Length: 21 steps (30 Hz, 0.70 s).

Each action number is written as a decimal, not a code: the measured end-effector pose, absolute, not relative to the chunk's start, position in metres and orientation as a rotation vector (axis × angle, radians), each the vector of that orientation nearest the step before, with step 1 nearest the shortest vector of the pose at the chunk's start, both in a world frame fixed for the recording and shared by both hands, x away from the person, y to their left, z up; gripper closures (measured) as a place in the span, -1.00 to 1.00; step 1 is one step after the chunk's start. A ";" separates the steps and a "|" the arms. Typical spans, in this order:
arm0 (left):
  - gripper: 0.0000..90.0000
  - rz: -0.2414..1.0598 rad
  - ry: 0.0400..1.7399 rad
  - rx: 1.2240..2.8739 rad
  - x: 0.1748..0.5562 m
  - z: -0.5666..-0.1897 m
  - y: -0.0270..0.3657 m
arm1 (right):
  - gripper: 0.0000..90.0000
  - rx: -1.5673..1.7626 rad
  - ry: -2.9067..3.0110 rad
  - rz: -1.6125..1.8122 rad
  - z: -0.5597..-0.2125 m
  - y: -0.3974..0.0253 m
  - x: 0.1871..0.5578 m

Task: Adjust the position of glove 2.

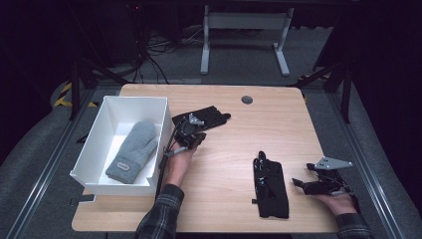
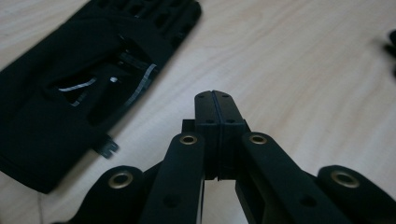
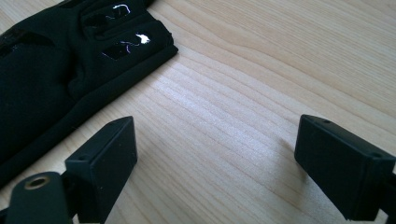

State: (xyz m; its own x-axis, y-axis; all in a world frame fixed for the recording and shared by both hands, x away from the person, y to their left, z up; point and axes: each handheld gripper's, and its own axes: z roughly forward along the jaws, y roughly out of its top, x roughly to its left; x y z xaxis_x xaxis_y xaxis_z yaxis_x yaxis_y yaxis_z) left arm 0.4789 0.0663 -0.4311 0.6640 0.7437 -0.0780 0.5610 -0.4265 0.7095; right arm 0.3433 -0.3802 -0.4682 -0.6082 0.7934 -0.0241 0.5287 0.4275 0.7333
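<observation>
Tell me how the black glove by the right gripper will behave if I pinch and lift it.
The black glove lies flat and thin, so it is probably floppy and will droop from the right gripper. It looks light. Its fabric likely grips rather than slips, though pushing may bunch it on the table.

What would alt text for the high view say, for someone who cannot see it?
A person at a wooden table holds a gripper in each hand: the left gripper is at a black glove beside a white box holding a grey mitten, and the right gripper rests open near a second black glove.
</observation>
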 end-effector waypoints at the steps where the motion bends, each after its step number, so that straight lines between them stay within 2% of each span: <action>1: 1.00 0.341 1.013 2.156 0.484 -0.432 0.066 | -0.71 1.130 2.319 0.997 -0.468 -0.380 0.343; 6: 1.00 0.391 1.042 2.183 0.504 -0.439 0.064 | -0.71 1.130 2.319 0.997 -0.468 -0.380 0.343; 11: 1.00 0.388 1.073 2.182 0.522 -0.452 0.062 | -0.70 1.130 2.319 0.997 -0.468 -0.380 0.343; 21: 1.00 0.394 1.061 2.141 0.531 -0.448 0.061 | -0.70 1.131 2.318 0.995 -0.468 -0.380 0.343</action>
State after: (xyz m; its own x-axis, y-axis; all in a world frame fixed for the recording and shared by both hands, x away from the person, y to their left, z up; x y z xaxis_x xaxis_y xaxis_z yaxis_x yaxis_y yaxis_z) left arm 0.5313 0.0611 -0.4484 0.6173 0.7858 -0.0367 0.5710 -0.4155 0.7080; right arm 0.3429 -0.3802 -0.4681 -0.6068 0.7945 -0.0250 0.5291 0.4272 0.7332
